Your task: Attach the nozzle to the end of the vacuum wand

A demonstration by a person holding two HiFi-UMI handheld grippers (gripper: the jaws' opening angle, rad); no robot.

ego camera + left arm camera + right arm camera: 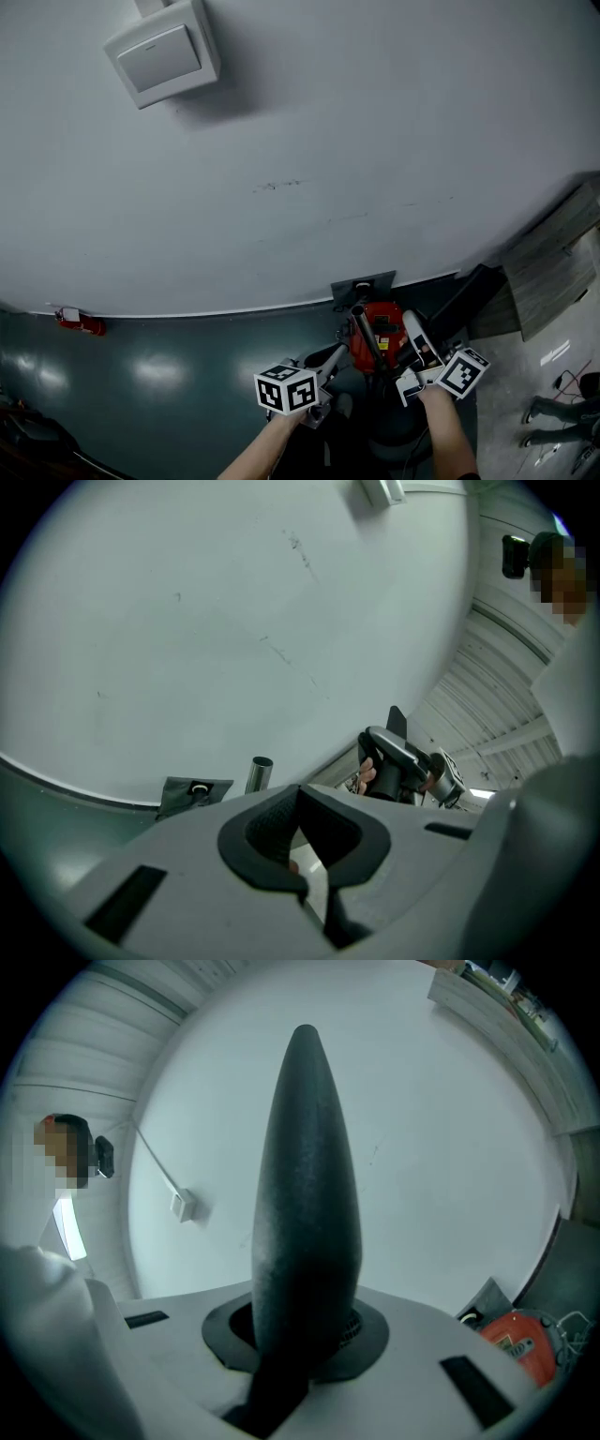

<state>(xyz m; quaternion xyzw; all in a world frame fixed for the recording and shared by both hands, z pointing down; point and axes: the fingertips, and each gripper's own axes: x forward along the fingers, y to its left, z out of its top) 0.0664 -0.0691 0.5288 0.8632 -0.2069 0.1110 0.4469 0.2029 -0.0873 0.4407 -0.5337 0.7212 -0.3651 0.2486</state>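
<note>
Right gripper (305, 1324) clamps the black tapered nozzle (305, 1194), plain only in its own view. Left gripper (301, 853), jaws together, holds nothing. Its view shows the metal wand (259, 773) and its open end, which in the head view seems to rise from the red vacuum (382, 328).

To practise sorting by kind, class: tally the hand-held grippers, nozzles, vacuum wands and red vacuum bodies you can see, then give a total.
hand-held grippers: 2 (left hand-held gripper, right hand-held gripper)
nozzle: 1
vacuum wand: 1
red vacuum body: 1
Total: 5
</note>
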